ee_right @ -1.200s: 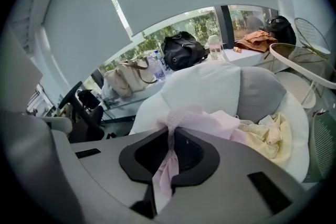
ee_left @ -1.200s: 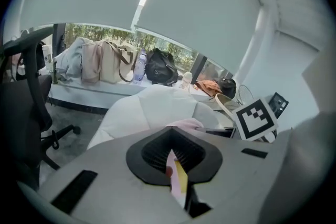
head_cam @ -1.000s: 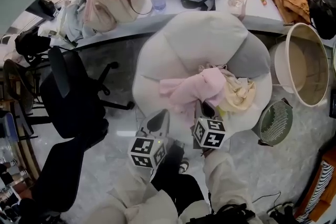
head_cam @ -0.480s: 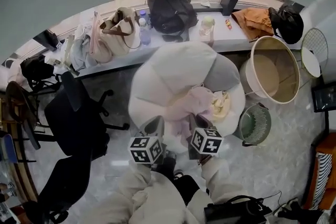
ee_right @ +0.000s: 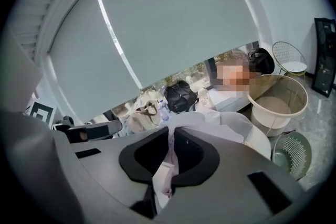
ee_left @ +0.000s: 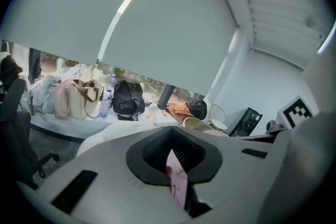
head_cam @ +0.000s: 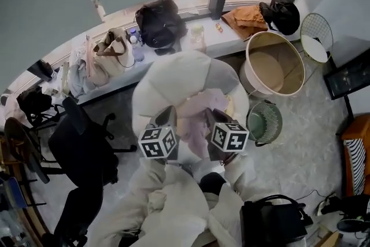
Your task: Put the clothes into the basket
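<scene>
Garment (head_cam: 194, 111) hides behind left tongs (head_cam: 167, 115) and right tongs (head_cam: 213, 118).

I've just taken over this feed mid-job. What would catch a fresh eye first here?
A pale pink garment hangs between the left gripper and the right gripper, both with jaws shut on it, above the white beanbag in the middle of the head view. To the beanbag's right stands the big cream basket, which looks empty, with a small green wire basket below it in the picture.
</scene>
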Motion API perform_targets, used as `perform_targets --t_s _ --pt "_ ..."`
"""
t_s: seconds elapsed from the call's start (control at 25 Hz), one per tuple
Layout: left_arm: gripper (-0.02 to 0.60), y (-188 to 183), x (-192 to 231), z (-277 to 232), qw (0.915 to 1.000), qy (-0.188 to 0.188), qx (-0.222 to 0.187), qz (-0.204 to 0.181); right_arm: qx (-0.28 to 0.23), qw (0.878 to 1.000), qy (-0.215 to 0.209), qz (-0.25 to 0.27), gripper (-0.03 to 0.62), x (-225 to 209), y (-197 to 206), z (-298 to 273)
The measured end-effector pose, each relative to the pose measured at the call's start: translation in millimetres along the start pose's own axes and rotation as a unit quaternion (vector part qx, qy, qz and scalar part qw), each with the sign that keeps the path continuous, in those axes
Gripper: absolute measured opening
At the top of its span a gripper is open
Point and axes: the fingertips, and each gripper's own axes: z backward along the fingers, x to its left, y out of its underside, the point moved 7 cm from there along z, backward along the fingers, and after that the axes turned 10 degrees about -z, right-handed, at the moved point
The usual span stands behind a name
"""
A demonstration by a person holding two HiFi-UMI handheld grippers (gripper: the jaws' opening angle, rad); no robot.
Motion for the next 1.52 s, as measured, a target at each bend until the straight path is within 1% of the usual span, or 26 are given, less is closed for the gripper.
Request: perform_targets --t_s 0.16,0.32,0.44,0.56,0.64,0.72,0.96,1.2,1.36,1.52 --pt "0.006 -24 -38 -18 0.9989 0.032 -0.009 -0.033 -0.032 0.999 -0.003 -0.012 0.041 -11 -26 21" --pt "0.006 -30 -77 -28 0.997 0.049 -0.007 -0.059 -0.056 0.998 -0.013 -0.032 0.041 -31 -53 46" --pt "0.006 -31 -105 -39 0.996 0.046 -0.013 -0.075 -0.07 0.997 -0.02 -0.019 0.041 -50 -74 66" --pt "0.006 -31 -125 -49 0.9965 0.03 -0.001 -0.078 -0.066 0.998 -0.017 -0.003 0.041 -67 -89 85" --pt "0.006 -34 -145 -51 0.9962 0.033 -0.003 -0.081 -0.068 0.998 -0.015 0.008 0.041 -77 -100 100" --pt "0.006 -42 -168 -54 0.9947 0.044 -0.015 -0.091 -0.082 0.996 -0.014 0.013 0.041 -89 -116 117" --pt "0.006 -51 -236 -76 0.9888 0.084 -0.03 -0.119 -0.127 0.992 0.008 0.01 0.041 -136 -152 163" --pt "0.006 -57 -308 -95 0.9805 0.122 -0.041 -0.149 -0.163 0.986 0.034 -0.003 0.041 -192 -177 209" --pt "0.006 -54 -350 -109 0.976 0.134 -0.043 -0.166 -0.184 0.982 0.046 -0.007 0.041 -232 -189 241" --pt "0.006 -49 -388 -120 0.9759 0.135 -0.042 -0.166 -0.192 0.979 0.058 -0.015 0.041 -271 -198 272"
